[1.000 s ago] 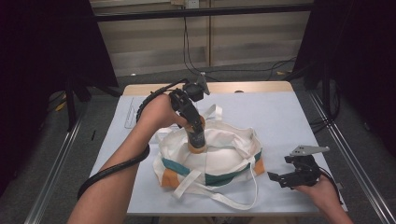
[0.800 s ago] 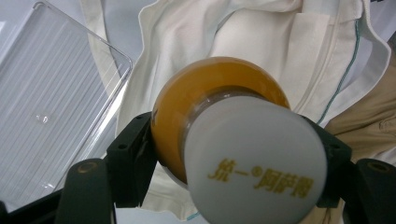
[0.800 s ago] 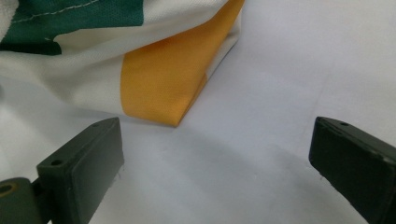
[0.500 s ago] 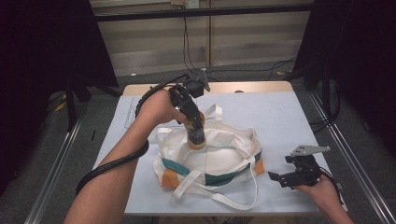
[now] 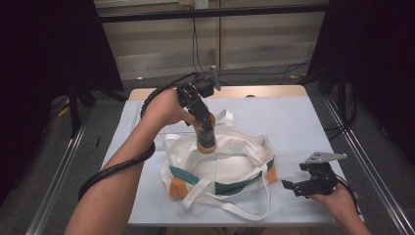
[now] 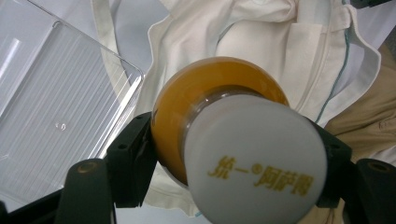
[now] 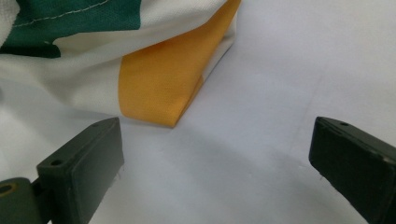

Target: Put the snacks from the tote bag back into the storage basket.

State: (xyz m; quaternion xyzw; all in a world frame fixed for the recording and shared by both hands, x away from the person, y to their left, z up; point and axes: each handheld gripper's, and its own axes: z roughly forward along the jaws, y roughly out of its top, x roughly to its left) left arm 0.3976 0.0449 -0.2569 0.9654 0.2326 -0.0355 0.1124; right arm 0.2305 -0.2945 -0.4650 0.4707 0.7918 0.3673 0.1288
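Pinching a small bottle of orange drink between its two black jaws, the left gripper held it tilted over the open mouth of a cloth bag that lay slumped in the middle of the table. Judged from its look, the bottle was a smooth, rounded plastic one, full and so fairly weighty for its size, rigid enough to take a firm squeeze but slick along its curved sides; the grip across the body just below the cap seemed the sensible place, since the broad white cap would stop it sliding out. That cap faced the left gripper's camera and bore yellow printed characters, and the liquid showed a deep amber through the clear wall. The bag looked soft and limp, cream with a green band and orange corners, its long straps trailing loose on the table, so its opening would likely sag unless held. Beside the bag's far-left side sat a clear plastic tray. The right gripper rested on the table near the bag's orange corner, its jaws spread wide with nothing between them.
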